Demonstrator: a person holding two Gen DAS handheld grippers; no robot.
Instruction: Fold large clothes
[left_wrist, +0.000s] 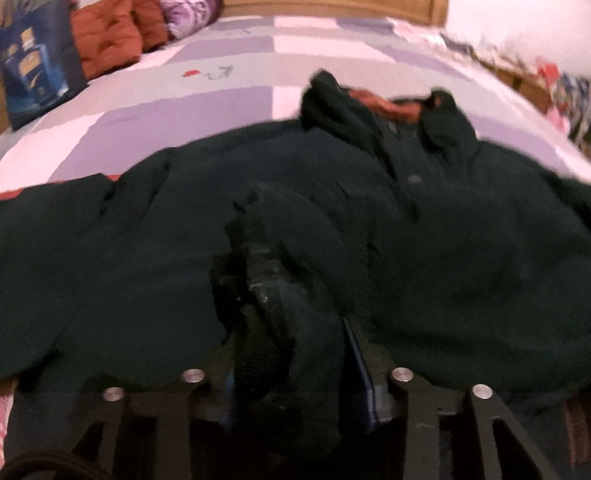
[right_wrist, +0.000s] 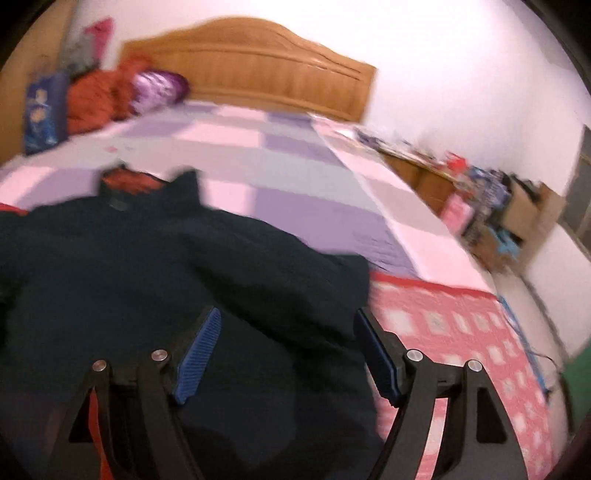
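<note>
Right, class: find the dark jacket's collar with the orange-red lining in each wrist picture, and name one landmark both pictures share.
Left wrist view: the collar sits upper centre-right, at the far end of the dark jacket, beyond the left gripper, which grips a fold of it.
Right wrist view: the collar sits left of centre, beyond the open right gripper.
Shared landmark: the blue bag at far left.

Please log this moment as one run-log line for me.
left gripper: jaws shut on dark green collared jacket | right gripper: jaws open above it | purple checked bedspread
</note>
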